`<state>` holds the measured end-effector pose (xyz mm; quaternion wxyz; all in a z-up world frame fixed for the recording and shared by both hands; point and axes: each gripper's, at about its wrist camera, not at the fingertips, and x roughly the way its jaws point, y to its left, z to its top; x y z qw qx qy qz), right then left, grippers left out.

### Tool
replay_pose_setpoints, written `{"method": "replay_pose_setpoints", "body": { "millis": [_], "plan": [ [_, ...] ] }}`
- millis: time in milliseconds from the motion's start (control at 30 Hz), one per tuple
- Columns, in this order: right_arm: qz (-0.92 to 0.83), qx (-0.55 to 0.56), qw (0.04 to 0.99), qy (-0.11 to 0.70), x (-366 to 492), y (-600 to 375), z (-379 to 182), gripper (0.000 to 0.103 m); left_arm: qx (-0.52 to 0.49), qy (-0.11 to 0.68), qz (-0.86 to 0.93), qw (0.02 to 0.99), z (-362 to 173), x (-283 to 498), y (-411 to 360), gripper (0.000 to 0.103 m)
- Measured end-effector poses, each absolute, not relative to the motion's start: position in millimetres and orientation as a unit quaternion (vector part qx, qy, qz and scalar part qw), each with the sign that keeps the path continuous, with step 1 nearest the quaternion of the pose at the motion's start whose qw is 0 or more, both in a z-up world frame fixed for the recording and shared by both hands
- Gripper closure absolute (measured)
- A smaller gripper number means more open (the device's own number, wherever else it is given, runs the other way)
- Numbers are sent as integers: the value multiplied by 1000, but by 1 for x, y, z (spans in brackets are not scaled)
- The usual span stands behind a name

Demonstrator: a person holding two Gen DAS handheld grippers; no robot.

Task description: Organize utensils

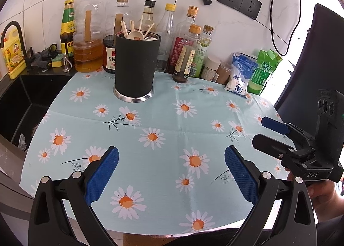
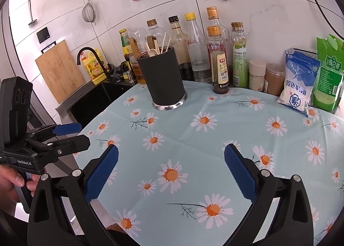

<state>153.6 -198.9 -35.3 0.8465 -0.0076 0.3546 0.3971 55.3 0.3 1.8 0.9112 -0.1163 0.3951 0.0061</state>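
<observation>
From your left wrist, your left gripper (image 1: 171, 161) is spread wide and empty, near the black holder (image 1: 136, 65) of pale utensils (image 1: 137, 30). From your right wrist, your right gripper (image 2: 171, 161) likewise gapes empty, right of that holder.

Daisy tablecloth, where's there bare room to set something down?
The light blue daisy tablecloth is bare between the black cylindrical utensil holder and both open grippers, left gripper, right gripper. Crowded along the wall: bottles, bags.
</observation>
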Motion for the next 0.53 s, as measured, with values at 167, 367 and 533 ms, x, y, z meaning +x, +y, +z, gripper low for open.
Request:
{"method": "replay_pose_setpoints", "body": {
  "millis": [167, 367, 533],
  "plan": [
    [397, -7, 846, 356, 154, -198, -36, 5, -107, 397, 6, 912, 2, 55, -3, 7],
    [397, -6, 846, 357, 153, -197, -36, 5, -122, 386, 12, 914, 7, 52, 2, 7],
    [395, -4, 846, 358, 151, -195, -36, 5, -134, 383, 9, 914, 11, 52, 9, 7]
  ]
}}
